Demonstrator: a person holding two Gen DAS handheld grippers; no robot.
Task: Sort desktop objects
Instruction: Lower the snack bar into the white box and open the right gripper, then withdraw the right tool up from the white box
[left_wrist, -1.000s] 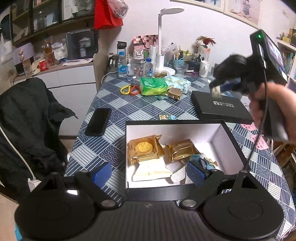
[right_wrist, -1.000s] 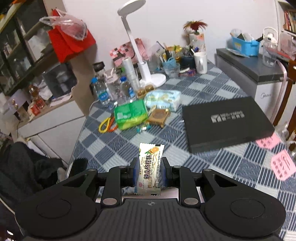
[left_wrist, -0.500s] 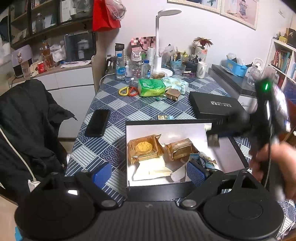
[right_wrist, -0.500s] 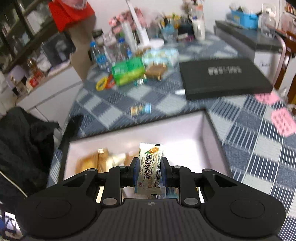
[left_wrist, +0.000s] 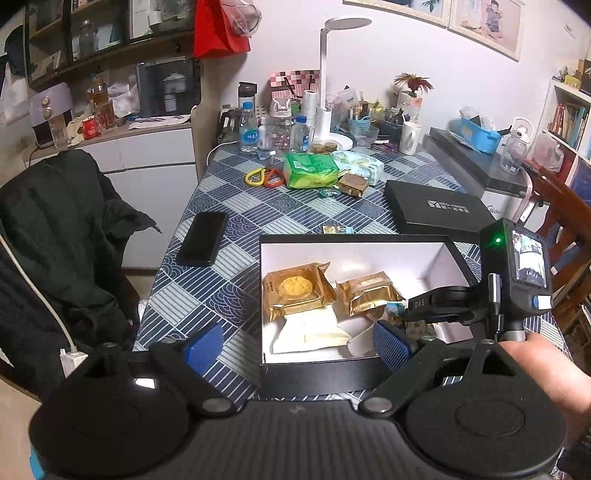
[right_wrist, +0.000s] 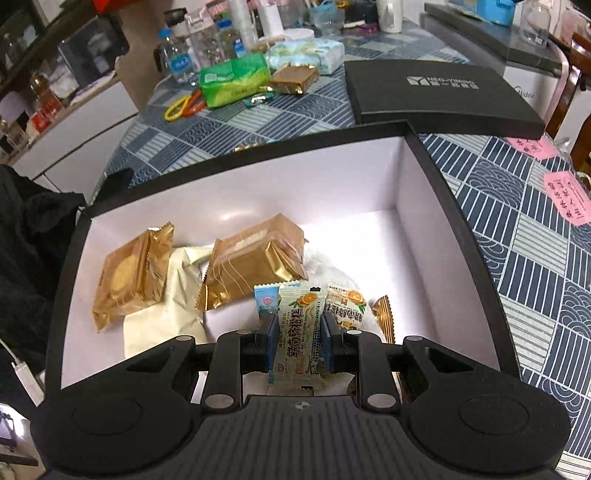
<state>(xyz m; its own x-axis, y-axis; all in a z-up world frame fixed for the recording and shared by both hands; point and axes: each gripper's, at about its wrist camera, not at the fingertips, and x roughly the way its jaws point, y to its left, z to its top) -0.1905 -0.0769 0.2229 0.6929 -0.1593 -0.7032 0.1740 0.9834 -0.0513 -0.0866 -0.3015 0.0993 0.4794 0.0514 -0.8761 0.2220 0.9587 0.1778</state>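
My right gripper (right_wrist: 298, 332) is shut on a white orange-print candy packet (right_wrist: 298, 328) and holds it low inside the open black box (right_wrist: 436, 177), over its near right corner. The box holds two gold snack packs (right_wrist: 133, 273), a cream wrapper and several small candies (right_wrist: 345, 302). In the left wrist view the box (left_wrist: 354, 240) lies ahead and the right gripper (left_wrist: 410, 308) reaches in from the right. My left gripper (left_wrist: 295, 349) is open and empty, straddling the box's near left corner.
The black box lid (left_wrist: 436, 214) lies behind the box. A phone (left_wrist: 202, 238) lies to the left. A green packet (left_wrist: 310, 174), gold snack (left_wrist: 352, 182), small candies (left_wrist: 337, 229), bottles and a lamp crowd the far side. Pink notes (right_wrist: 565, 195) lie right.
My right gripper carried the candy packet from above the table down into the box. The left gripper stayed still and open.
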